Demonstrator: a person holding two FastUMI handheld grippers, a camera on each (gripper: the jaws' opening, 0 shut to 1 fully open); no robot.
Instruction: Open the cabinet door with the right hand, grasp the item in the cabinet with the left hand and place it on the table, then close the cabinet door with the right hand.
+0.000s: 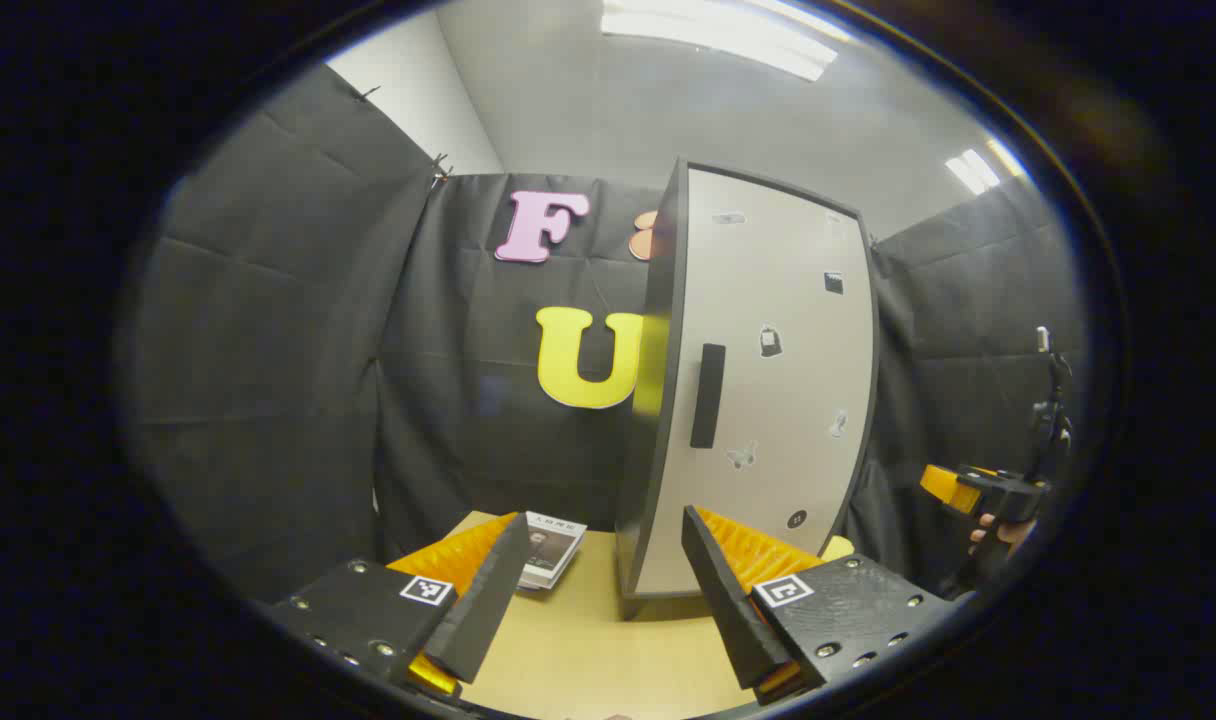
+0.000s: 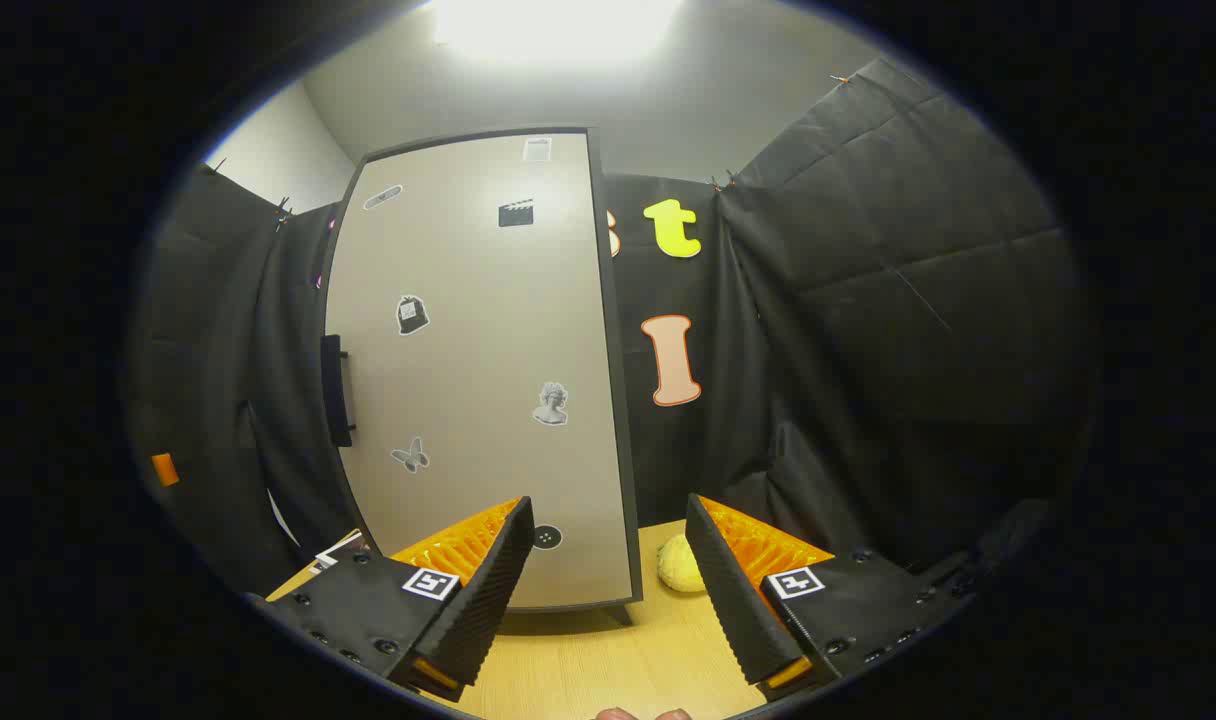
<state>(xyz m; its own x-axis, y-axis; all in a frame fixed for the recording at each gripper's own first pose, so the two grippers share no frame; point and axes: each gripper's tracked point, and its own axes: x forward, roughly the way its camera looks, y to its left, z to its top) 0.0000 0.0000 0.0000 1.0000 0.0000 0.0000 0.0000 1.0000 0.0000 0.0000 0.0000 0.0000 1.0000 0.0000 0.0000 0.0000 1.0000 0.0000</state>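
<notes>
I hold the left gripper (image 1: 600, 590) above the tabletop (image 1: 588, 650) with its jaws spread wide and nothing between them. The cabinet (image 1: 758, 400) stands upright straight ahead, from about 12 to 1 o'clock, its door (image 1: 778, 330) closed with a dark handle (image 1: 707, 395) on the front. A booklet (image 1: 551, 548) lies flat on the tabletop at 11 o'clock, just left of the cabinet's foot. Out at 3 o'clock I see the right gripper (image 1: 978, 490), held in a hand (image 1: 998, 532).

In the right gripper view, the right gripper's jaws are also open and empty, with the cabinet at 11 o'clock. A yellow, rounded item (image 2: 680, 565) sits on the tabletop at 12 o'clock, just beside the cabinet's right edge.
</notes>
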